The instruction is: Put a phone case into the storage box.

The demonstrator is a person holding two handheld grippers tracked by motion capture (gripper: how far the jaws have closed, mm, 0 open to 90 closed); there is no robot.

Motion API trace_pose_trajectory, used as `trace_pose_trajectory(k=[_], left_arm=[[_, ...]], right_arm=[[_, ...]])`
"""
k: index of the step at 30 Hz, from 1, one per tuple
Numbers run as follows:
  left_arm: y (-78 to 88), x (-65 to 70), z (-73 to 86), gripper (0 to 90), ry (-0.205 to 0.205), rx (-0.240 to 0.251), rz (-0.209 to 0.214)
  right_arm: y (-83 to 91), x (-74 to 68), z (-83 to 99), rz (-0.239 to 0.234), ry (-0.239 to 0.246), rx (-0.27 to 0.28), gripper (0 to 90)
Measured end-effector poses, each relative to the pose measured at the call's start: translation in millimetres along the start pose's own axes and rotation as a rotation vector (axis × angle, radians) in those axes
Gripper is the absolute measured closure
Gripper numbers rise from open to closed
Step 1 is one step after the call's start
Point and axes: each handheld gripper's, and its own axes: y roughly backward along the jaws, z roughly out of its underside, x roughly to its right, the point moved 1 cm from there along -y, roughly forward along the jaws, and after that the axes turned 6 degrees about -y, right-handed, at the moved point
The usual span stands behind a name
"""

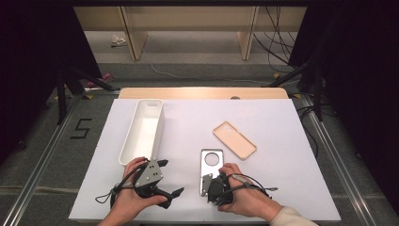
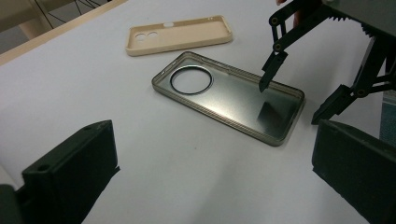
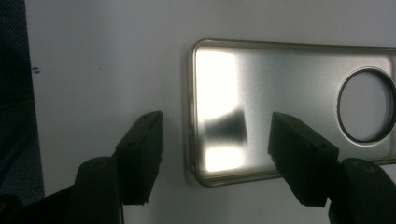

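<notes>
A smoky translucent phone case (image 1: 211, 161) (image 2: 224, 93) (image 3: 280, 84) with a round camera hole lies face up on the white table, near the front. A beige phone case (image 1: 234, 140) (image 2: 180, 35) lies just beyond it to the right. My right gripper (image 1: 207, 182) (image 2: 292, 101) (image 3: 217, 128) is open and straddles the smoky case's near short end, one jaw over the inside and one outside the rim. I see no pad pressing on it. My left gripper (image 1: 170, 177) (image 2: 212, 149) stands open to the left of the case with nothing between its jaws.
A long white tray (image 1: 149, 101) stands at the left of the table, its near end just beyond my left hand. The white tabletop (image 1: 282, 188) ends close behind both hands. A wooden edge (image 1: 202, 92) runs along the far side.
</notes>
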Motion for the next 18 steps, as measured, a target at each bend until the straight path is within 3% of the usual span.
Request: trace_pose_trajectory(k=[8, 18], left_arm=[[-0.4, 0.2, -0.2, 0.0, 0.000, -0.001, 0.000], [-0.4, 0.2, -0.2, 0.0, 0.000, 0.000, 0.000]], right_arm=[[-3.1, 6.9, -5.6, 0.013, 0.016, -0.023, 38.6], [-5.5, 8.5, -9.6, -0.006, 0.027, -0.040, 43.6]])
